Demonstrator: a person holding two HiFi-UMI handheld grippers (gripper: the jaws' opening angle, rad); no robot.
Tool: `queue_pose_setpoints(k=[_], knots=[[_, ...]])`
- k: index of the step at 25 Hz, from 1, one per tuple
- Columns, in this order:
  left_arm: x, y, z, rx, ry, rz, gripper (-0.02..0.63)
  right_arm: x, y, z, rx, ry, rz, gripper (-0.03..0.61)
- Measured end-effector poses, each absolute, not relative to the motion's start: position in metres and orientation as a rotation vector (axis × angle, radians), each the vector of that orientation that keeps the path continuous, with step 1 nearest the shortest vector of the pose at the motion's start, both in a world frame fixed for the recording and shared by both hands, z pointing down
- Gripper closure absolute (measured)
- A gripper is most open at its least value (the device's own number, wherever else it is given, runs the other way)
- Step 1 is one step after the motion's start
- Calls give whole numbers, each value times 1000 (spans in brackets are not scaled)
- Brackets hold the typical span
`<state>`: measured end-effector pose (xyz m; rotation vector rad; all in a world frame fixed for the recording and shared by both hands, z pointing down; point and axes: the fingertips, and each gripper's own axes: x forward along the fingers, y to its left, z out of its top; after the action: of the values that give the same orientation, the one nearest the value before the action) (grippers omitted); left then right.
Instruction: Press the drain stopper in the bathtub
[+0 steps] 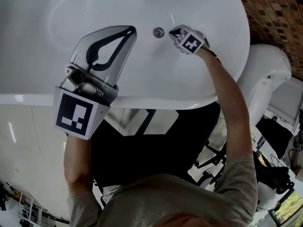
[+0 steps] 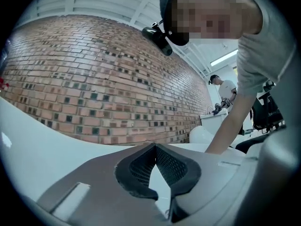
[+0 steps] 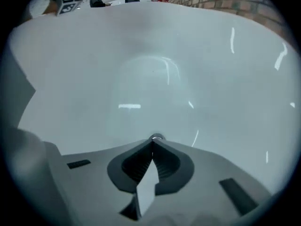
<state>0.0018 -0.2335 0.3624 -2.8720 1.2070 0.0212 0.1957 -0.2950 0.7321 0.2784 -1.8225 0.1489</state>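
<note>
The white bathtub (image 1: 142, 96) is smooth and glossy, streaked with reflected light. Its small round drain stopper (image 1: 158, 32) is shiny metal. The left gripper (image 1: 131, 30) has matt grey plastic shells and black ribbed pads (image 2: 171, 166). The red brick wall (image 2: 94, 79) looks rough and matt.

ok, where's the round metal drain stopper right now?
In the head view, the round metal drain stopper sits top centre on the white bathtub floor, just off the shut tips of the right gripper, with the left gripper on its other side.
</note>
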Motion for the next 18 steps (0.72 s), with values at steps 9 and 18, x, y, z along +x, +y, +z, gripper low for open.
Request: queue_pose_setpoints(k=[9, 18], knots=[[-11, -237, 369, -2849, 1322, -19, 605, 194, -312, 852, 282, -1746, 144, 578], [-13, -239, 370, -2833, 1348, -7, 604, 198, -314, 893, 315, -1680, 52, 571]])
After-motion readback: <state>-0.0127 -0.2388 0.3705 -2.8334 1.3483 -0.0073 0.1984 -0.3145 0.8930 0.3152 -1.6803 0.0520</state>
